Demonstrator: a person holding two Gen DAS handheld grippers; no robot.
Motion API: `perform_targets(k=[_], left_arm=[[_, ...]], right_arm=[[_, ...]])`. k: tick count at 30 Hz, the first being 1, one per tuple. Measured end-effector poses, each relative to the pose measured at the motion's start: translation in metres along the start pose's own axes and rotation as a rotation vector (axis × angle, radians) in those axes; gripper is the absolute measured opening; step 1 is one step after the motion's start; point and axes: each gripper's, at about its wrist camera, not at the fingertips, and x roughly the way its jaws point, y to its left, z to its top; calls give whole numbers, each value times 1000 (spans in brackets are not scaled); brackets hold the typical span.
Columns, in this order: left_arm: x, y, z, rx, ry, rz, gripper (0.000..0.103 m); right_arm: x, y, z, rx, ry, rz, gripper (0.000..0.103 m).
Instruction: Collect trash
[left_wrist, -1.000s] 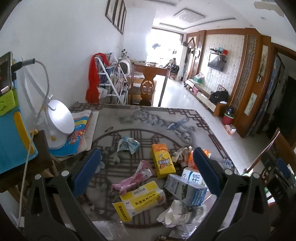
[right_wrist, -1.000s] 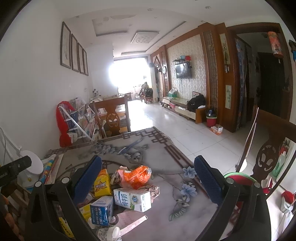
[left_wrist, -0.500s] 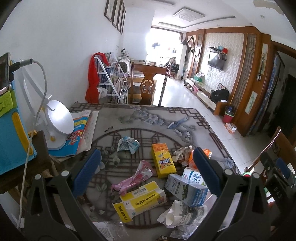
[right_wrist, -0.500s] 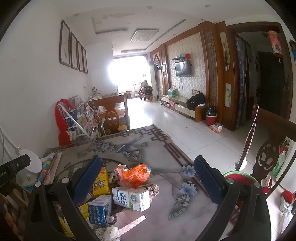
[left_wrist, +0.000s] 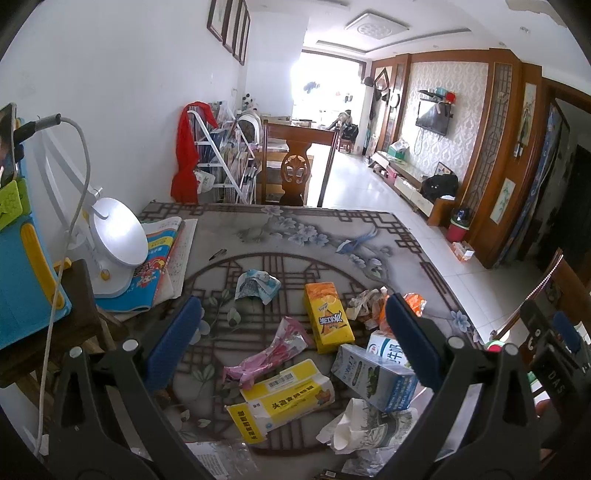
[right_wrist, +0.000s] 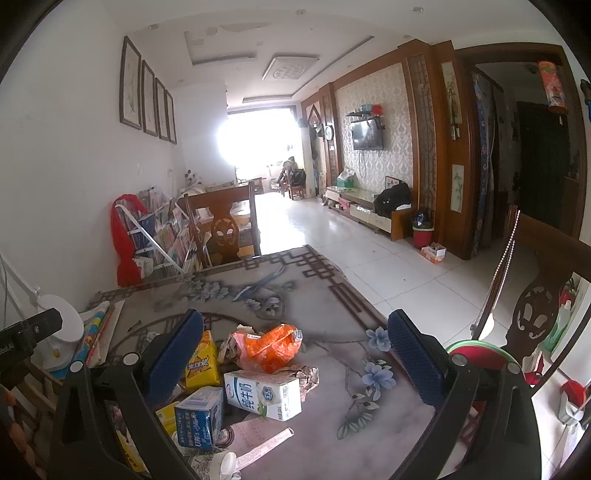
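The trash lies scattered over the near half of the patterned tabletop (left_wrist: 258, 236), right under my two tools. Nearest my left gripper (left_wrist: 295, 343) are a torn yellow carton (left_wrist: 284, 398) with its long axis running across my view, low and just left of centre, a pink wrapper (left_wrist: 269, 350) beside it, and an upright-lying orange-yellow juice box (left_wrist: 327, 317) pointing away from me. A blue-and-white carton (left_wrist: 373, 376) sits to the right, close under my right-hand finger, with crumpled white paper (left_wrist: 354, 428) nearer still. A crumpled blue-white wrapper (left_wrist: 256, 286) lies farther out, apart from the heap.

From my right gripper (right_wrist: 295, 358) the white milk carton (right_wrist: 264, 393) lies straight ahead and low between the fingers, long axis across the opening, with an orange plastic bag (right_wrist: 269, 347) just behind it and a small blue box (right_wrist: 199, 417) to its left. So the right tool looks nearer to the milk carton and the bag, the left to the yellow carton and pink wrapper.

Both tools have their blue pads spread wide and hold nothing; neither touches any trash, and both hover above the table. A red bin with a green rim (right_wrist: 480, 354) shows low on the right past the table edge, though I can't be sure from here that it is the place for the trash. A desk lamp (left_wrist: 114, 236) and books (left_wrist: 162, 258) sit off to the left and are not mine to collect.
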Motion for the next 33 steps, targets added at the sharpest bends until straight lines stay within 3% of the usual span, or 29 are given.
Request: perform_targets(k=[27, 31, 33], left_arm=[[9, 9, -12, 2, 29, -13, 98], [7, 21, -16, 103, 38, -16, 98], [9, 33, -28, 211, 62, 23, 98]], right_arm=[[10, 2, -8, -24, 45, 7, 96], [19, 6, -11, -47, 137, 92, 96], [23, 10, -15, -73, 198, 146, 96]])
